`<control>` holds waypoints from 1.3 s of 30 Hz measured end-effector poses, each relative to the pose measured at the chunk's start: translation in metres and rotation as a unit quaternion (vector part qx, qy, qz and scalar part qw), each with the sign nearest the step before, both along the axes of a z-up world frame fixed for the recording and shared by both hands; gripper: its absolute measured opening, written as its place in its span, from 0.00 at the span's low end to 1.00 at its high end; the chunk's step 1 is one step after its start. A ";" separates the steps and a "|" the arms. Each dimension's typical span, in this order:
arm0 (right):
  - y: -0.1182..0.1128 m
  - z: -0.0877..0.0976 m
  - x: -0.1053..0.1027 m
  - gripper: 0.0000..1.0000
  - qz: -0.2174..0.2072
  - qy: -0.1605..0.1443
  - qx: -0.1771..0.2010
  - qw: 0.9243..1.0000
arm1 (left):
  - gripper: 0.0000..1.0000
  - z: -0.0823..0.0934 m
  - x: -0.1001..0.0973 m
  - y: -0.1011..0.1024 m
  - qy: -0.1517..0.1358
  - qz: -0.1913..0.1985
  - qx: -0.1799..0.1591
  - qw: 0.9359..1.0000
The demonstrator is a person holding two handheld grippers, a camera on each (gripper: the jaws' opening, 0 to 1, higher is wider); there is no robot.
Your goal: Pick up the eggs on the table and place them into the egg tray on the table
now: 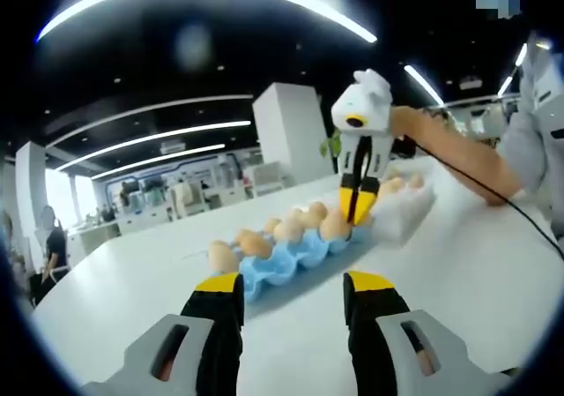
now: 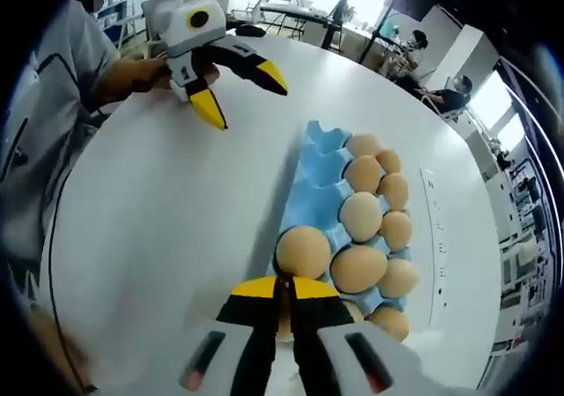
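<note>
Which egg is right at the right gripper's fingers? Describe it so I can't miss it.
On the white table lies a blue egg tray. Go to the tray end nearest the right gripper; the egg sits just beyond its closed yellow fingertips. It is the only egg in that outer row, and the cups past it are empty.

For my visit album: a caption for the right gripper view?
Right gripper, jaws together, above a blue egg tray nearly full of eggs.
</note>
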State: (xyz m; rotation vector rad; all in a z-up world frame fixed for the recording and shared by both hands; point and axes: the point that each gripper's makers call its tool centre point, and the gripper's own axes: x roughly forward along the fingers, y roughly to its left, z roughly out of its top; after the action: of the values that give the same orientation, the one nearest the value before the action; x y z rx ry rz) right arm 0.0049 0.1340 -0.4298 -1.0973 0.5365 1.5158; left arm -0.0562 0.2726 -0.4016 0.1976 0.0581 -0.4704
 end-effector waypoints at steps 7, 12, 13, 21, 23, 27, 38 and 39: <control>0.001 0.000 -0.001 0.05 0.001 0.000 0.000 1.000 | 0.45 0.000 0.000 0.000 0.000 0.000 0.000 1.000; 0.002 0.000 -0.001 0.05 0.000 -0.001 -0.001 1.000 | 0.45 0.000 0.000 0.000 0.001 0.000 0.000 1.000; 0.002 0.000 -0.001 0.05 0.001 -0.001 -0.001 1.000 | 0.45 0.000 0.000 0.000 0.001 -0.001 0.000 1.000; 0.002 0.000 -0.001 0.05 0.001 -0.001 -0.001 1.000 | 0.45 0.000 0.000 0.000 0.000 -0.001 0.000 1.000; 0.003 0.000 -0.001 0.05 0.001 -0.001 -0.001 1.000 | 0.45 0.000 0.001 0.000 0.000 0.000 0.000 1.000; 0.003 0.000 0.000 0.05 0.001 0.000 -0.001 1.000 | 0.45 0.000 0.001 0.000 0.000 0.000 0.000 1.000; 0.003 -0.001 0.000 0.05 0.005 -0.004 -0.003 1.000 | 0.46 0.000 0.001 0.000 0.000 0.000 -0.001 1.000; 0.003 -0.001 -0.001 0.05 0.004 -0.004 -0.003 1.000 | 0.46 -0.001 0.000 0.000 0.001 -0.001 -0.001 1.000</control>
State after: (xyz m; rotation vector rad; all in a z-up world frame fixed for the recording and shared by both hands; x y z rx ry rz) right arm 0.0043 0.1369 -0.4304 -1.1113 0.5314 1.5177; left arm -0.0557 0.2726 -0.4022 0.1960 0.0588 -0.4716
